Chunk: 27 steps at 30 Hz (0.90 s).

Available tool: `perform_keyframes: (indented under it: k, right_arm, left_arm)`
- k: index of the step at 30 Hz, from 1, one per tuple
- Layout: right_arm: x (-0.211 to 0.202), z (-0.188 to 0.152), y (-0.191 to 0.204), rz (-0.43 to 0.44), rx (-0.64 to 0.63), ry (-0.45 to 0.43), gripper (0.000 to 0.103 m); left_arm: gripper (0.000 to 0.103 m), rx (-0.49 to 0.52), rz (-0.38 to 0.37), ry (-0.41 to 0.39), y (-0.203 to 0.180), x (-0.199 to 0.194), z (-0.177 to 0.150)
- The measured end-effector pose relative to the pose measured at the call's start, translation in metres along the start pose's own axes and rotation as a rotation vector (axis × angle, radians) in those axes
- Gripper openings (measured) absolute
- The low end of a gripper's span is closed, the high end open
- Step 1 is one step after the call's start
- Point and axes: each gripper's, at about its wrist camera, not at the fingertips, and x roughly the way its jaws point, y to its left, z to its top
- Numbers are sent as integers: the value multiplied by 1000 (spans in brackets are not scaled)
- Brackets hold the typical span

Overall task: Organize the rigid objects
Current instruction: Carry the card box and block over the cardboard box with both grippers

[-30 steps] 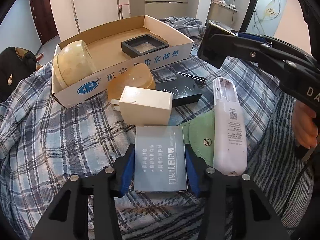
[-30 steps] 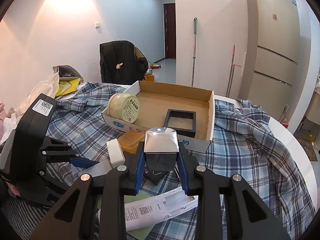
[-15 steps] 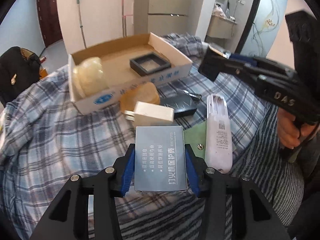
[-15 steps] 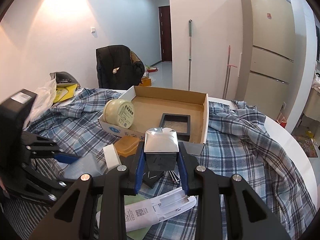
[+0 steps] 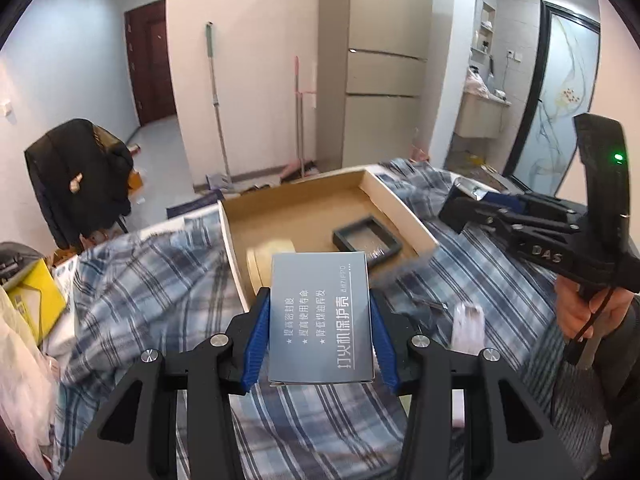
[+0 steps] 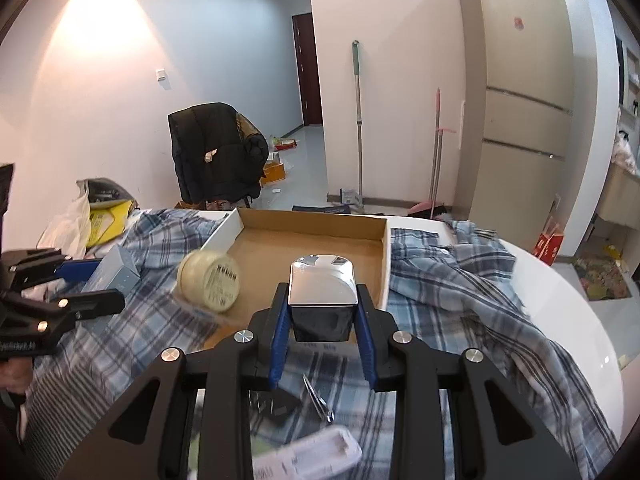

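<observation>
My left gripper [image 5: 320,312] is shut on a flat grey-blue box [image 5: 320,320] with white Chinese print, held in the air in front of the open cardboard tray [image 5: 404,216]. My right gripper [image 6: 323,316] is shut on a shiny chrome and black block [image 6: 323,300], held above the tray's near edge [image 6: 386,264]. In the tray lie a black square frame [image 5: 366,238] and a cream round jar [image 6: 210,280]. The right gripper shows at the right of the left wrist view [image 5: 460,208]; the left gripper and its box show at the left of the right wrist view [image 6: 100,280].
A plaid blue shirt [image 6: 460,280] covers the white round table [image 6: 560,292]. A white remote [image 6: 316,456], tweezers [image 6: 318,398] and a black flat item [image 6: 280,406] lie near me. Bags [image 5: 32,300] crowd the left edge. A chair with a black coat [image 6: 216,152] stands behind.
Both grippers have risen and moved toward the cardboard tray with their loads. The tray now sits directly ahead, and the remote and nearby small items have dropped low in view.
</observation>
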Motion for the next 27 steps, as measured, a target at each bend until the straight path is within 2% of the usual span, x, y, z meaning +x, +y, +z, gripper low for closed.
perform_keyframes:
  k: [7,12,17,22,23,25,26,27]
  right_arm:
    - [72,7,-9,8,88,105,29]
    - [111,3,-9,5,100,179,29]
    - [124,-2,-12,28,134,215,29]
    - [128,-4,-12,12,119,209,29]
    - [127,-5,-13,8,125,201,31]
    - [125,-3,-15,2,126,187,45]
    - [121,-2,-16,9,126,171,57]
    - [115,0,-18,20,128,147,62]
  left_arm:
    - [49,-43,25,-5,8,25,9]
    - [49,-64,28,-8,12,36,14]
    - [49,-78,18,-19,13,42,18]
    - [49,-78,19,-21,9,48,22]
    - [49,-77,19,-21,8,49,23]
    - [49,-73,25,-24,7,51,24]
    - [49,-71,29,-26,6,51,24]
    - [49,-69,33,-28,4,51,25]
